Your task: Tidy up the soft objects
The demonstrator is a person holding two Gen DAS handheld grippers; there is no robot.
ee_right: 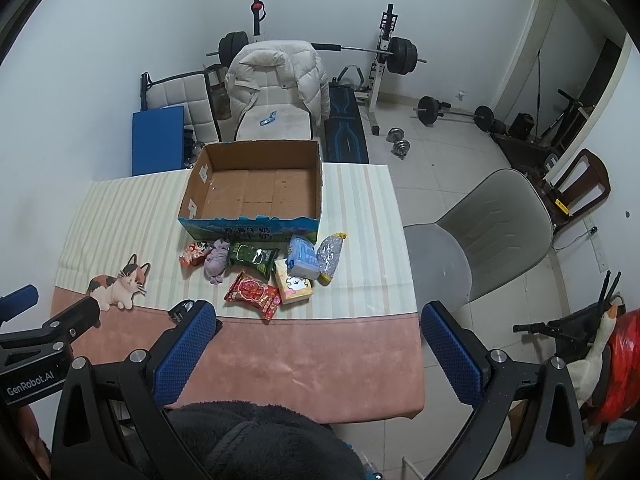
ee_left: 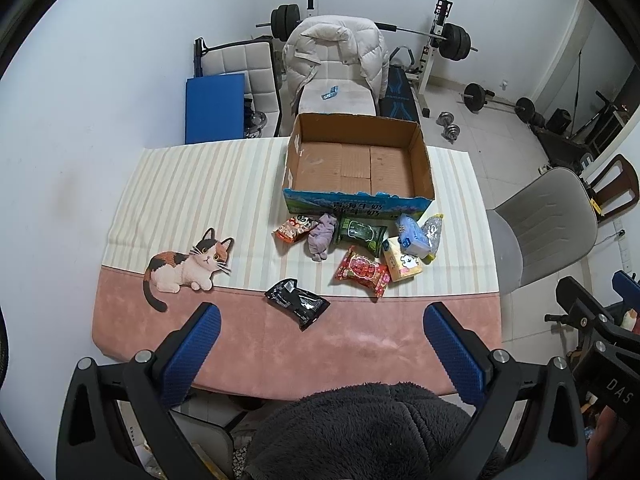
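Few words can be read. In the right wrist view, at the lower left of the frame, white letters on the black body of the left gripper (ee_right: pixel 28 384) spell "GenRobot.AI". In the left wrist view, at the lower right edge of the frame, the black body of the right gripper (ee_left: pixel 612 388) carries white letters "DAS", cut off by the frame edge.

The blue front wall of the cardboard box (ee_left: pixel 356 206), at the centre of the frame, bears large Chinese characters ending in 牛奶; the rest is too blurred to read. The snack packets below the box carry printing too small to make out.
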